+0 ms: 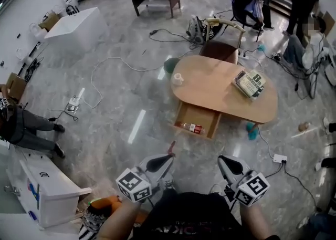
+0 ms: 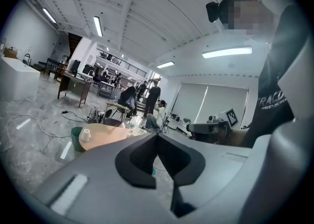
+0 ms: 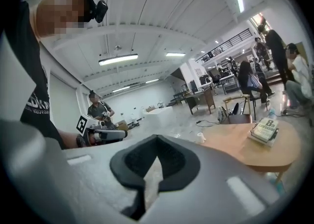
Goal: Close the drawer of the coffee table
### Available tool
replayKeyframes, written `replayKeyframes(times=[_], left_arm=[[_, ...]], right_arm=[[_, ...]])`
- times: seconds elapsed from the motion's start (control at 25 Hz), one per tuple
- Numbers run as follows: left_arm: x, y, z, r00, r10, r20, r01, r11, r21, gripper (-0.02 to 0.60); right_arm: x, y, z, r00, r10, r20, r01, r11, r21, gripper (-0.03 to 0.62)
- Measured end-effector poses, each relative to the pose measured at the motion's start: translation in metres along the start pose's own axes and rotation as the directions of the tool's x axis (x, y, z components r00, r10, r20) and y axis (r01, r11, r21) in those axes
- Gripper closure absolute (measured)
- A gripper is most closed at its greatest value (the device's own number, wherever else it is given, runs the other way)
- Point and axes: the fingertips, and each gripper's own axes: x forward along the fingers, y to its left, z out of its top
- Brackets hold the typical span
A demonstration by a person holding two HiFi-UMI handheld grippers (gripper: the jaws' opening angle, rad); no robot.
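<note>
Drawer (image 1: 197,120) is open, pulled out of the coffee table (image 1: 220,94) on its near long side, towards the left end. A small bottle (image 1: 193,127) with a red label lies on its side inside, along the drawer's front wall.

Table top: white cup (image 1: 177,79) at the left edge, stack of books (image 1: 249,83) near the right end, the middle bare. A chair (image 1: 220,50) stands at the far edge, with a green bin (image 1: 170,65) on the floor by the far-left corner.

Left gripper (image 1: 168,157): jaws together, nothing between them. It is held low in front of the person, pointing at the drawer, well apart from it. Right gripper (image 1: 222,160): jaws together, empty too, alongside the left, also well short of the table. Neither touches anything.
</note>
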Motion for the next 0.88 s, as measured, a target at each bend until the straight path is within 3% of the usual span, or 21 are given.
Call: replayKeyframes(times=[0.28,0.52,0.88], left_arm=[[-0.028,0.06,0.011,0.997,-0.073,-0.03,0.073,0.997,0.008,0.581],[-0.054,0.098,0.0,0.988,-0.134,-0.076,0.135,0.991,0.016,0.581],[-0.055,0.121,-0.006,0.987,-0.133,-0.09,0.138,0.989,0.057,0.581]], right_arm=[[0.036,0.021,0.002,0.99,-0.138,0.02,0.137,0.99,0.039,0.595],[0.052,0.037,-0.004,0.965,-0.256,0.057,0.254,0.966,0.041,0.595],[0.048,0.04,-0.017,0.938,-0.338,0.078,0.334,0.941,0.057,0.595]])
